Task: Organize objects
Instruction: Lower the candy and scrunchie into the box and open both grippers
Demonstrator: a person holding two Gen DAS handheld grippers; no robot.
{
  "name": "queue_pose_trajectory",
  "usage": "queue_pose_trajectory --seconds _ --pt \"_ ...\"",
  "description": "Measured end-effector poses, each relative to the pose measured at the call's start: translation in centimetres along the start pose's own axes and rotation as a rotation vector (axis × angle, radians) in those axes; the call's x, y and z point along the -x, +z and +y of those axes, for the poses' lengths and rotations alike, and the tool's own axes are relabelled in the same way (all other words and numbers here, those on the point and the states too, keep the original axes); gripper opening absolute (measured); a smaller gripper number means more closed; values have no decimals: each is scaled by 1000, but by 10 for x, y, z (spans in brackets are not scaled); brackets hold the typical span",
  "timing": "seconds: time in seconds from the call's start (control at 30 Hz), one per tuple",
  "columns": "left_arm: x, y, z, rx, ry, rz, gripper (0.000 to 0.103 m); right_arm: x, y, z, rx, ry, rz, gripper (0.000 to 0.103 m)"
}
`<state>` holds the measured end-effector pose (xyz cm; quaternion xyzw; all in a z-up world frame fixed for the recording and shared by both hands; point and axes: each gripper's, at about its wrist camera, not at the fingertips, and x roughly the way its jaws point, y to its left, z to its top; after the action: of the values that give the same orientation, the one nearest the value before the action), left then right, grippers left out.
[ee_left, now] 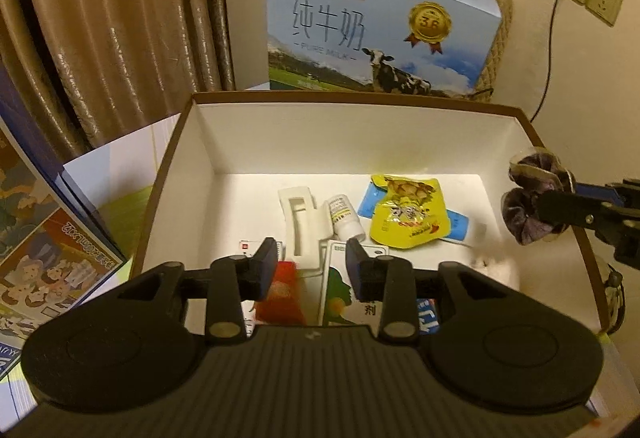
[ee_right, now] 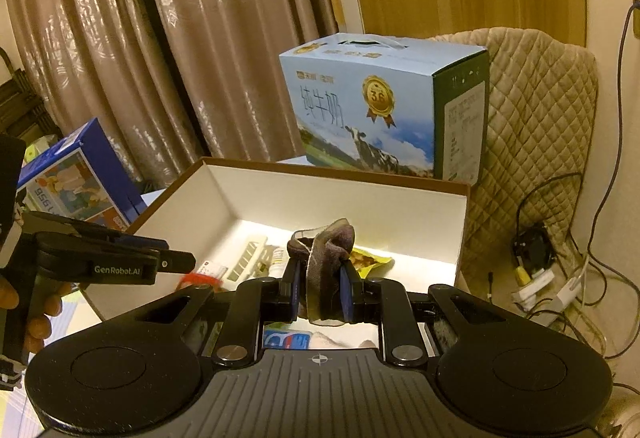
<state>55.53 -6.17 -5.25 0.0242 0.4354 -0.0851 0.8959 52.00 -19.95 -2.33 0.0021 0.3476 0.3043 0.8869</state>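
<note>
Gripping a dark purple scrunchie (ee_right: 326, 270), the right gripper (ee_right: 320, 294) had its two blue-padded fingers (ee_right: 295, 286) closed nearly together on the bunched fabric, which stood up between them above the open white-lined box (ee_right: 360, 194). From the left wrist view the same scrunchie (ee_left: 534, 202) hung at the box's right wall (ee_left: 560, 174), pinched by the right gripper (ee_left: 560, 210) coming in from the side. The left gripper (ee_left: 312, 266) stood with its fingers parted to a moderate gap, holding nothing, over the near end of the box. A red item (ee_left: 280, 294) just below it was blurred and could not be identified. On the box floor lay a white moulded insert (ee_left: 300, 222), a small white bottle (ee_left: 344, 218), a yellow snack pouch (ee_left: 408, 214) lying over a blue-and-white tube (ee_left: 456, 230), and a green-and-white carton (ee_left: 340, 286) partly hidden behind the left fingers. A pale fluffy object (ee_left: 496, 270) at the right was too blurred to name. Behind the box stood a blue milk carton (ee_left: 380, 22). A hand (ee_right: 36, 318) on the left gripper was cut off at the frame edge.
</note>
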Motion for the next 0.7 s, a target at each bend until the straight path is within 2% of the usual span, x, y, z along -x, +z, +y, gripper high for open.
queue_pose_trajectory --seconds 0.17,0.3,0.43,0.5,0.57,0.63,0.7 --pt "2 1 5 17 12 3 49 -5 2 -2 1 13 7 17" --pt "4 -1 8 31 22 10 54 -11 3 -2 -5 24 16 17" --pt "8 -3 10 48 29 15 68 -17 5 -2 -7 27 22 17" --pt "12 -3 11 55 29 10 71 -21 8 -3 -18 36 33 23" --pt "16 -4 11 62 30 6 76 -23 9 -2 -14 12 28 42" --pt "22 -5 12 67 34 -2 79 -22 9 -2 2 3 7 56" --pt "28 -6 12 72 38 -8 82 -18 9 -3 -4 12 -15 60"
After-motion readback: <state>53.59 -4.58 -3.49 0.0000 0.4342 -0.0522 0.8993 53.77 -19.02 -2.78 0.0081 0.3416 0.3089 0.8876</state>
